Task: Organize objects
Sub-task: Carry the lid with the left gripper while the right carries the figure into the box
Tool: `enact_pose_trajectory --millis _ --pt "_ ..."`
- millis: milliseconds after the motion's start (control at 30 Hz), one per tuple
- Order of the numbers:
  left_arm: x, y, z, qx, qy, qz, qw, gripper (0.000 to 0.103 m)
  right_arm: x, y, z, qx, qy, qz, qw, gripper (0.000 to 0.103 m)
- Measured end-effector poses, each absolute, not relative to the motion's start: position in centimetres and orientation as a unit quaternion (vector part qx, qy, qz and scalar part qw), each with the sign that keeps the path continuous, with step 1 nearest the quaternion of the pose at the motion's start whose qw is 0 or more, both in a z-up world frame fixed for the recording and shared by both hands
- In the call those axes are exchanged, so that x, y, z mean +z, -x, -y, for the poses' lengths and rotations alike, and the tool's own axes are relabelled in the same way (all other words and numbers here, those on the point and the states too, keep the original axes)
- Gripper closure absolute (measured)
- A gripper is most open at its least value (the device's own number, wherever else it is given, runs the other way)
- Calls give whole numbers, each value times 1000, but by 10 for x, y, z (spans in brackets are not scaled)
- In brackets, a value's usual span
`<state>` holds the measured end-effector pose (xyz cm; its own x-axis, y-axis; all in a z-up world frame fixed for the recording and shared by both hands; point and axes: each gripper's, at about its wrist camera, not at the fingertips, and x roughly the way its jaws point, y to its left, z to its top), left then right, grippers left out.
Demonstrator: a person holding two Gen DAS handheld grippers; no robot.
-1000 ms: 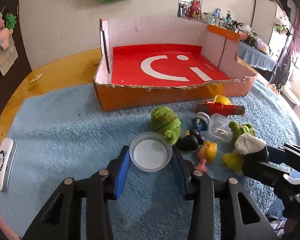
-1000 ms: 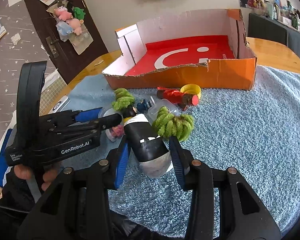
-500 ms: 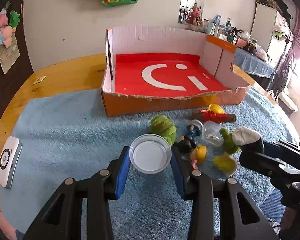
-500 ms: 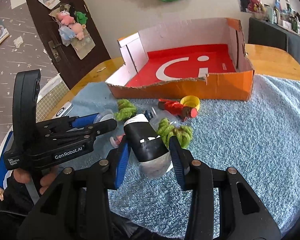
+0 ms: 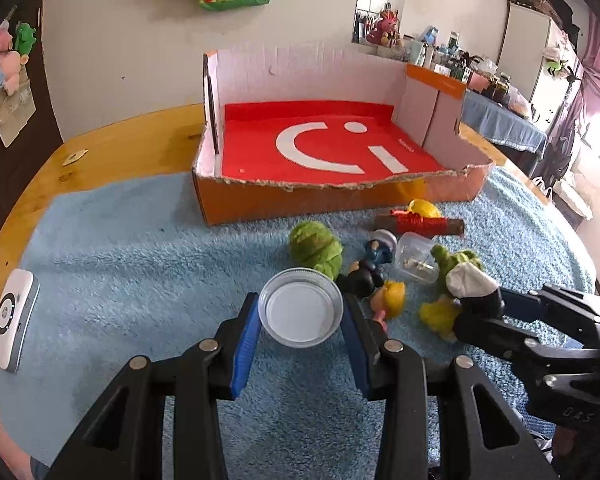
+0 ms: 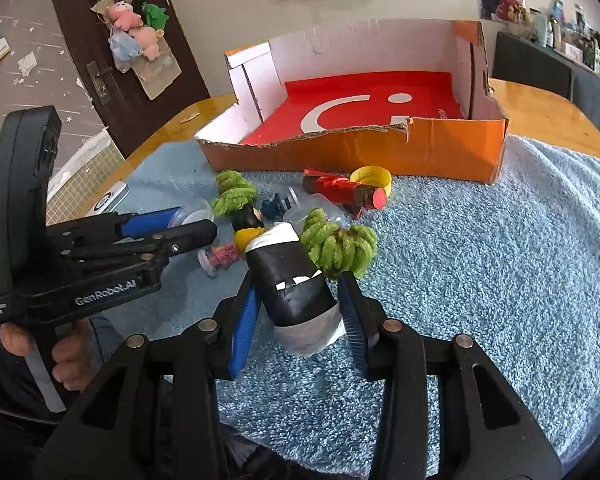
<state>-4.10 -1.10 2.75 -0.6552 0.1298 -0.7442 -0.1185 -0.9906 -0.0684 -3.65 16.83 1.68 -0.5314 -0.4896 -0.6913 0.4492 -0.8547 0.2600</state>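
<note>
Our left claw [image 5: 301, 316] is closed on a round clear lid [image 5: 301, 307], held above the blue towel [image 5: 132, 272] that covers the bench [image 5: 112, 152]. Our right claw [image 6: 298, 312] grips a black-and-white bottle [image 6: 290, 280], its pads pressed against both sides. Just past both claws we see the pile of small toys, among them a green yarn ball [image 5: 315, 246] and a red-wrapped stick [image 5: 420, 224]. Behind them the orange box [image 5: 340, 160] sits open on the bench.
</note>
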Motion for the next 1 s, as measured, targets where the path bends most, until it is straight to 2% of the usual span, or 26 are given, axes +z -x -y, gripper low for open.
enact_pose_trajectory --millis 467,1000 --pt "49 46 12 917 391 14 75 61 39 38 -170 -880 -382 33 279 67" --pt "68 87 8 919 385 19 80 61 67 77 -170 -890 -369 30 265 67"
